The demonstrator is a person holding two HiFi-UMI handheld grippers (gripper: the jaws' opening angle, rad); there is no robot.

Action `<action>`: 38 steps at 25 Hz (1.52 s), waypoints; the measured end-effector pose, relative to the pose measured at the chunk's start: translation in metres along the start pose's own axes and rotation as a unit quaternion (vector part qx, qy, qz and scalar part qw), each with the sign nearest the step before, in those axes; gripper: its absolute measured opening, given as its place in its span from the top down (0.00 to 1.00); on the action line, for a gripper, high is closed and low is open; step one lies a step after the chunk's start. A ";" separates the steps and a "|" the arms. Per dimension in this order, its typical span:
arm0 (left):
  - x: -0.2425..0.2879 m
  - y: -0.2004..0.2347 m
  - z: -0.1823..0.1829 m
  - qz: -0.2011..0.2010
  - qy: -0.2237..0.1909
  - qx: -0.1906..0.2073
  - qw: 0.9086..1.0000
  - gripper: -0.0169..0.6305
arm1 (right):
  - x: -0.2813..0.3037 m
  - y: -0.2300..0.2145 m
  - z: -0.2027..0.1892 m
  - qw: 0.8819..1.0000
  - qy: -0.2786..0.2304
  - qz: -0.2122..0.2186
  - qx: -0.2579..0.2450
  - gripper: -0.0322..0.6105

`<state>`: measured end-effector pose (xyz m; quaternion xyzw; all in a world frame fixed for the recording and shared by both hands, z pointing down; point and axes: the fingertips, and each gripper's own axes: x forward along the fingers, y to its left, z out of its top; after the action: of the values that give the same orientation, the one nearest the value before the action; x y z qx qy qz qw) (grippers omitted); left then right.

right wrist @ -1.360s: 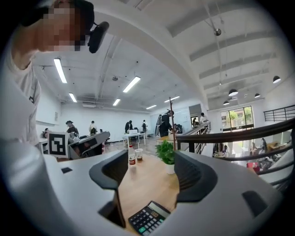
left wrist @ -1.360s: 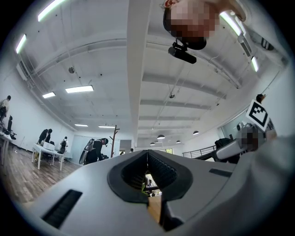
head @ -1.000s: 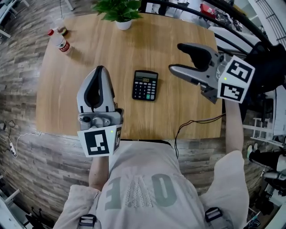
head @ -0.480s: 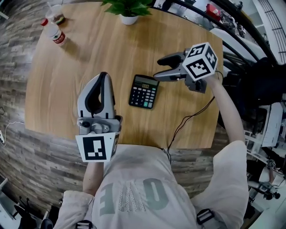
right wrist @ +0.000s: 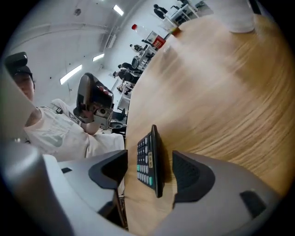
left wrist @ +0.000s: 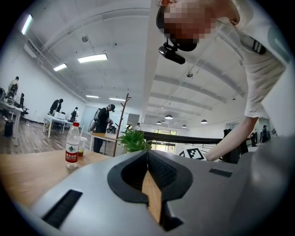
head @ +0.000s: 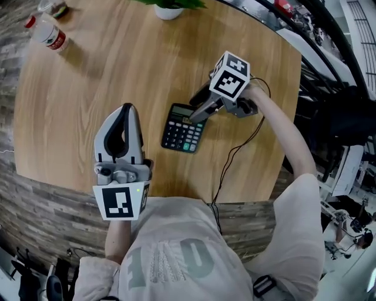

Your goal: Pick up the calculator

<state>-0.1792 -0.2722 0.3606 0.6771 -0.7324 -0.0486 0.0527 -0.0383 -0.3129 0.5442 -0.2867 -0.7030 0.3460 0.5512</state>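
Note:
A black calculator [head: 182,135] with grey and green keys lies flat on the round wooden table [head: 106,76]. My right gripper [head: 197,113] is down at the calculator's far right end. In the right gripper view the calculator [right wrist: 150,154] sits between the open jaws, with a gap showing on each side; my right gripper [right wrist: 150,168] is not pressing on it. My left gripper [head: 128,110] hovers over the table's near edge, left of the calculator, with its jaws shut and nothing in them. The left gripper [left wrist: 148,159] view looks level across the table.
A water bottle [head: 46,32] with a red cap stands at the far left, and a potted plant [head: 168,10] at the far edge. A black cable [head: 232,159] runs across the table from the right gripper towards the near edge. People and desks fill the room behind.
My right gripper has come down and left from beside the calculator until its open jaws straddle it. The left gripper has hardly moved.

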 end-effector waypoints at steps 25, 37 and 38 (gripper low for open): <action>0.020 0.010 -0.023 0.005 0.011 -0.003 1.000 0.96 | 0.040 -0.003 -0.021 0.990 0.136 0.040 -0.020 0.72; 0.013 0.016 -0.014 0.012 -0.001 0.001 1.000 0.96 | 0.043 -0.010 -0.021 0.986 0.160 -0.021 -0.037 0.76; 0.011 0.016 -0.011 0.016 -0.003 0.001 1.000 0.96 | 0.043 -0.009 -0.022 0.986 0.160 -0.024 -0.035 0.76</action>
<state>-0.1940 -0.2815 0.3742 0.6654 -0.7431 -0.0494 0.0508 -0.0265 -0.2809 0.5798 -0.3406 -0.6241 0.2568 0.6546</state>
